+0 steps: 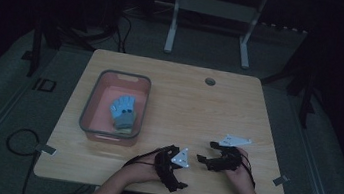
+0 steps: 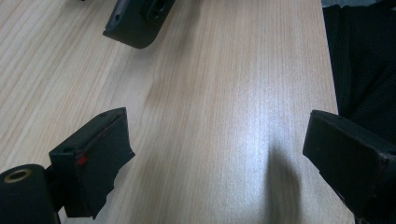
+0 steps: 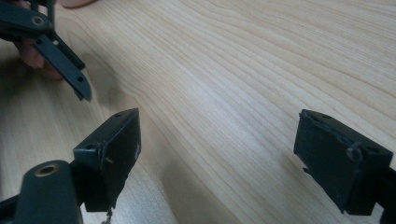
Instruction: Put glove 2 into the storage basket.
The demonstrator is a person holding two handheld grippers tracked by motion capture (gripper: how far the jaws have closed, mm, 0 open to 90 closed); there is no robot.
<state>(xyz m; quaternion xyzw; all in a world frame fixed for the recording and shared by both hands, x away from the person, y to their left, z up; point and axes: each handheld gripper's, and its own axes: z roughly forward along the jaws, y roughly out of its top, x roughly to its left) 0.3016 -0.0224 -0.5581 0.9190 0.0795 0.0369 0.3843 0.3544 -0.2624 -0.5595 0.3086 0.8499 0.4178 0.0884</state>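
Wooden table (image 1: 180, 98): glove (image 1: 123, 112) in bin (image 1: 92, 101), well apart from claws.

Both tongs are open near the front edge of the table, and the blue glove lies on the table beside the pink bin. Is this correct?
Not quite. The blue glove lies inside the pink bin, not beside it; the high view shows this. Both tongs, left and right, are indeed open near the table's front edge.

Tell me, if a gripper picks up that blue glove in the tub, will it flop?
Probably. The glove lies crumpled in the tub, so it looks soft and would likely droop. It seems light and unlikely to roll.
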